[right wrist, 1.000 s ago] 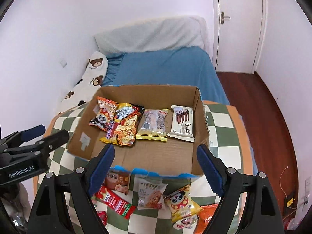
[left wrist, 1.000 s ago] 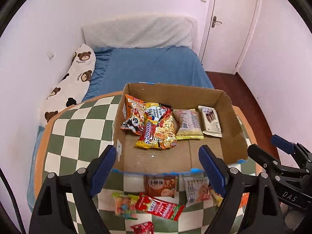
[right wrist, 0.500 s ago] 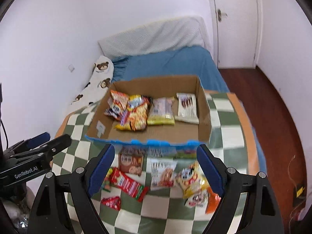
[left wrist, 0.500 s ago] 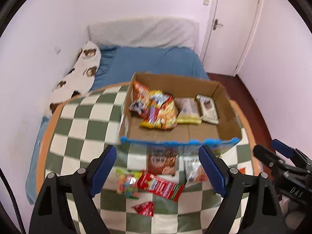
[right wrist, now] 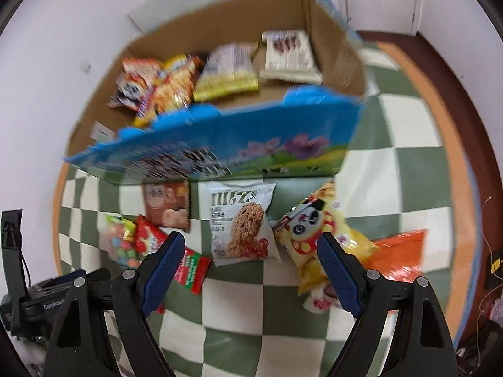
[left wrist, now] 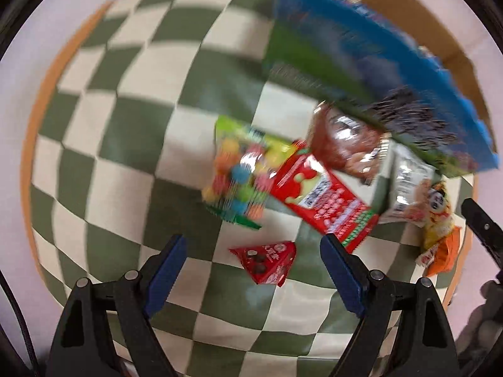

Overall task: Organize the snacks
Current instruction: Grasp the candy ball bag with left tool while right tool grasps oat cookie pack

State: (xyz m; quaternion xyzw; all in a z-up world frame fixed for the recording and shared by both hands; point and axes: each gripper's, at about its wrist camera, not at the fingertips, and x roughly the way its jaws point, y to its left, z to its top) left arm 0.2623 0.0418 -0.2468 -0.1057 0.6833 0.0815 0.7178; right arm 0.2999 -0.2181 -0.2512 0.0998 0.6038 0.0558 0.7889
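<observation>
Red triangle pack (left wrist: 264, 262) (left view only), box contents (right wrist: 220, 72) right-only.

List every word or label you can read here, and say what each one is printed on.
"GenRobot", partly cut off: on the left tongs' body in the right wrist view.
Large lettering on the white oat cookie packet: stylized, not surely readable.
Print on the red packet, the brown packet and the box front: blurred.

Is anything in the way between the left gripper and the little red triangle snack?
No. The left gripper is open, and the small red triangle packet lies on the checkered tablecloth right between its fingers, with nothing visible blocking it.
</observation>
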